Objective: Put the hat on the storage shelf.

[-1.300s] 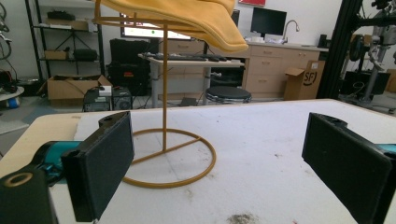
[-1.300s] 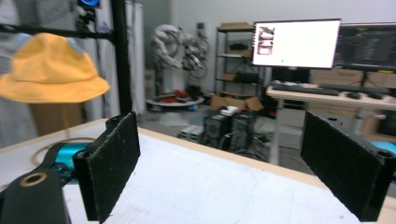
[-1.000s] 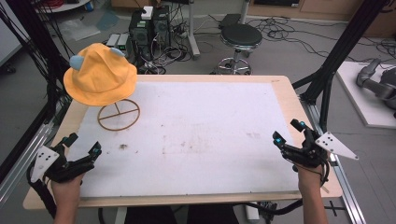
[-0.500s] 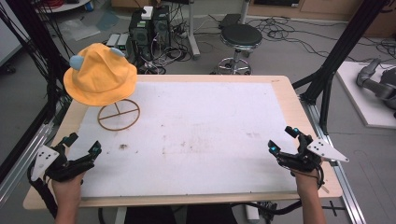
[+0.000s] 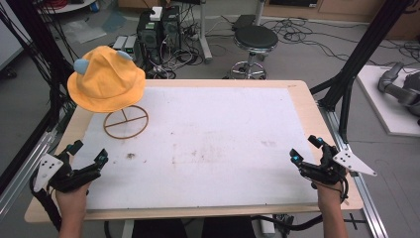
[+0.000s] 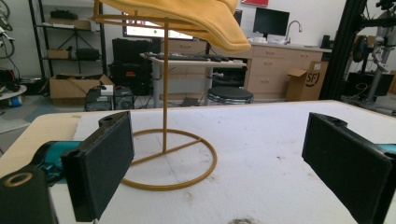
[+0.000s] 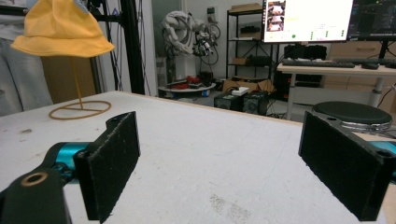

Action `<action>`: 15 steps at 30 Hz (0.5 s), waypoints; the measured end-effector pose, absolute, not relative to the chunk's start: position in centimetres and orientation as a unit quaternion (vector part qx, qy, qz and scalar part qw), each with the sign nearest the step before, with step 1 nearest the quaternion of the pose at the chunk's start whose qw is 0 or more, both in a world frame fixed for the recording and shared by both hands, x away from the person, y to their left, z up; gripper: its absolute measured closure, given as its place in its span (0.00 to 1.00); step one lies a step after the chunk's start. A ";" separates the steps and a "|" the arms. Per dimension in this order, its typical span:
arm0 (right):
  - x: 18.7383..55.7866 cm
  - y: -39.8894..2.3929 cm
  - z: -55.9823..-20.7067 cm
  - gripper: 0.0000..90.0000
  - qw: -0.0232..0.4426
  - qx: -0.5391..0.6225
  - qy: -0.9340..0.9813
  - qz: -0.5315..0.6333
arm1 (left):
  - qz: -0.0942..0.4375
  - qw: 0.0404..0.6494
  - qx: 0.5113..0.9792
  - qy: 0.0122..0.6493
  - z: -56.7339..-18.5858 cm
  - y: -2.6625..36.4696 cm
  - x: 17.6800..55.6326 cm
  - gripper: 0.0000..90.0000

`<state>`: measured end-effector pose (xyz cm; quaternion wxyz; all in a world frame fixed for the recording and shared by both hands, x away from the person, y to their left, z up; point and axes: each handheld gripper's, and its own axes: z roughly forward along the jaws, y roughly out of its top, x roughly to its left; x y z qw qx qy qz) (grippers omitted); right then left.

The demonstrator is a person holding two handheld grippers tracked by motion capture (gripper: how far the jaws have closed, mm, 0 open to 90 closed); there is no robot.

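Note:
An orange bucket hat point(image 5: 106, 79) with two blue ears hangs on a thin orange wire stand point(image 5: 126, 121) at the table's far left. From the left gripper view the stand point(image 6: 165, 140) rises just ahead and the hat point(image 6: 187, 18) overhangs it. My left gripper point(image 5: 89, 151) rests open at the near left edge, nothing between its pads point(image 6: 100, 168). At the near right edge my right gripper point(image 5: 305, 147) is open and empty too; its pads point(image 7: 109, 161) frame bare table, with the hat point(image 7: 60, 28) far off to its left.
The white mat point(image 5: 208, 144) covers most of the wooden table point(image 5: 307, 104) and carries a few dark smudges. Black frame posts point(image 5: 356, 59) stand at both sides. Beyond the far edge are a black stool point(image 5: 255, 42), computers and cables on the floor.
My right gripper has slid a little nearer and to the left along the right edge. The left gripper, hat and stand have stayed put.

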<state>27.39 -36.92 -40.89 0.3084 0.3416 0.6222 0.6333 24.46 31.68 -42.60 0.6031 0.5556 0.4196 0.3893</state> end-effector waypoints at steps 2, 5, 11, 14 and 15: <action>27.3 -36.9 -40.8 0.14 0.312 0.340 0.621 0.634 | 0.388 0.605 0.554 0.421 -42.6 31.7 24.5 0.11; 27.2 -36.9 -40.8 0.14 0.314 0.337 0.621 0.634 | 0.389 0.605 0.553 0.421 -42.6 31.8 24.5 0.11; 27.3 -36.9 -41.0 0.14 0.316 0.338 0.625 0.629 | 0.390 0.604 0.556 0.417 -42.6 31.7 24.5 0.11; 27.2 -37.0 -40.9 0.14 0.315 0.338 0.622 0.632 | 0.391 0.603 0.557 0.417 -42.6 31.7 24.5 0.11; 27.2 -37.0 -40.9 0.14 0.316 0.337 0.622 0.632 | 0.391 0.604 0.557 0.416 -42.6 31.6 24.6 0.11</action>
